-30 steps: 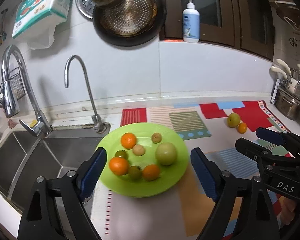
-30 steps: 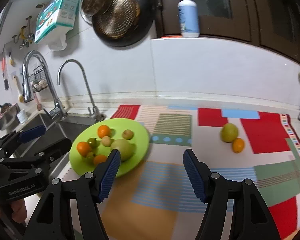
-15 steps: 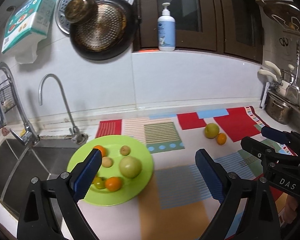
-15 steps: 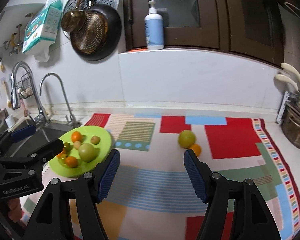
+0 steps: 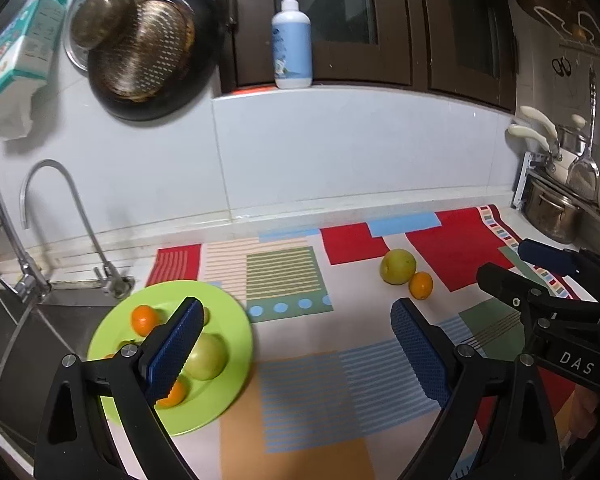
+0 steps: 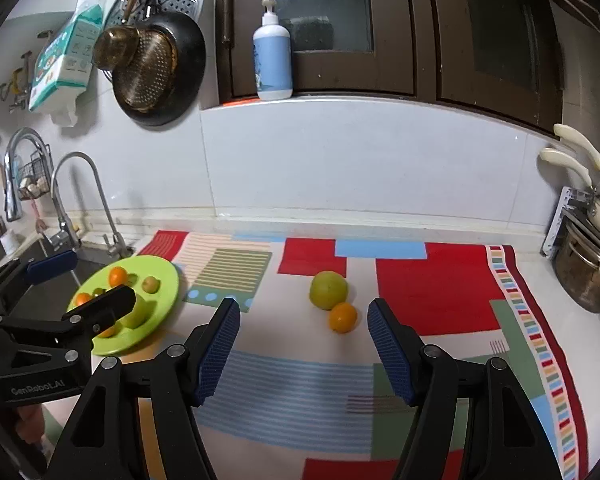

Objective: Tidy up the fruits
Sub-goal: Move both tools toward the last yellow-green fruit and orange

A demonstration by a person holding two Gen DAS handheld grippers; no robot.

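Both cameras have swung rightward since the earlier frames: the plate has slid from centre to the lower left of the left wrist view, and the two stray fruits now sit ahead of the right gripper's fingers.

Item, far left: sink with curved tap, unused.

Item: green plate, resting on the counter beside the sink, at the left edge of the mat. It carries a large green fruit, several small oranges and smaller fruits partly hidden behind a finger. Judged to be the collecting point, hence the gathered load.

Item: left gripper, jaws wide apart, holding nothing, touching nothing; raised above the plate's right side and the mat, seemingly idle.

Item: patterned mat, covering the counter.

Item: loose green fruit and loose small orange, touching each other on the mat, well apart from the plate. Judged as the remaining work.

Item: right gripper, jaws wide apart, empty, in contact with nothing; the orange lies just beyond the gap between its fingers, suggesting an approach for pickup.

Item, far right: steel pot, off the mat.
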